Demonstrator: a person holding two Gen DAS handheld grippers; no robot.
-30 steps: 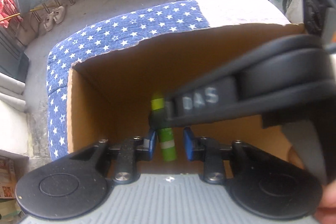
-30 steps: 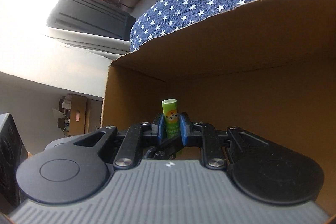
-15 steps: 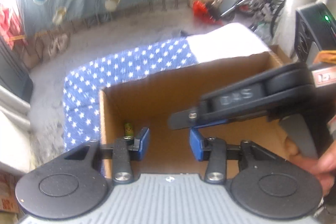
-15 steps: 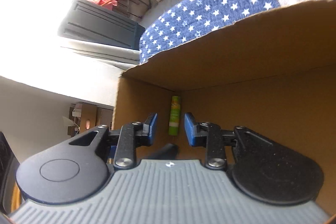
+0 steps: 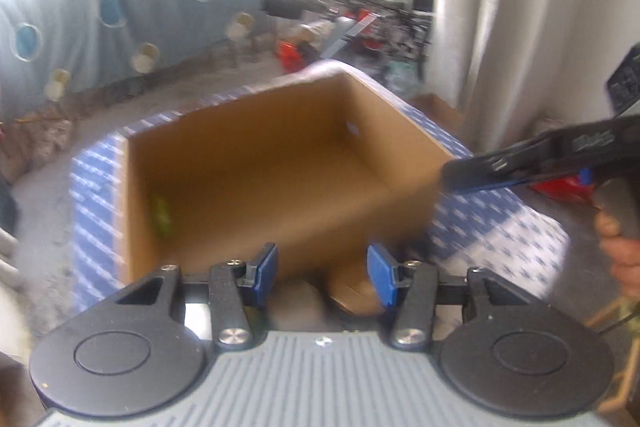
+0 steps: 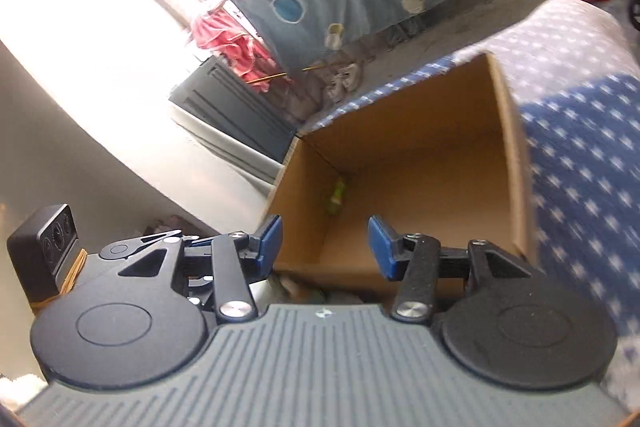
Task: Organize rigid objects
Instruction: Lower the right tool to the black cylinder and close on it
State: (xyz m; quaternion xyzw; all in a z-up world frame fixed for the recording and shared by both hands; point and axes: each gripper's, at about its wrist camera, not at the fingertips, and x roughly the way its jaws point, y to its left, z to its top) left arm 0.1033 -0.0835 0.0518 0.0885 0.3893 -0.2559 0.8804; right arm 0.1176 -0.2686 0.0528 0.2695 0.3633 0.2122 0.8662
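A cardboard box sits on a blue star-patterned cloth. A small green tube lies inside the box, against its left wall near the far corner. The left gripper is just outside the box's near edge, its jaws opening with nothing between them. The right gripper is by the same edge, also opening and empty.

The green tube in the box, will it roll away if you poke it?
Probably. The green tube looks round and smooth, so a nudge could roll it. It lies in a corner of the cardboard box, so the walls should soon stop it. It seems stiff and small, likely light, though both views are blurry.
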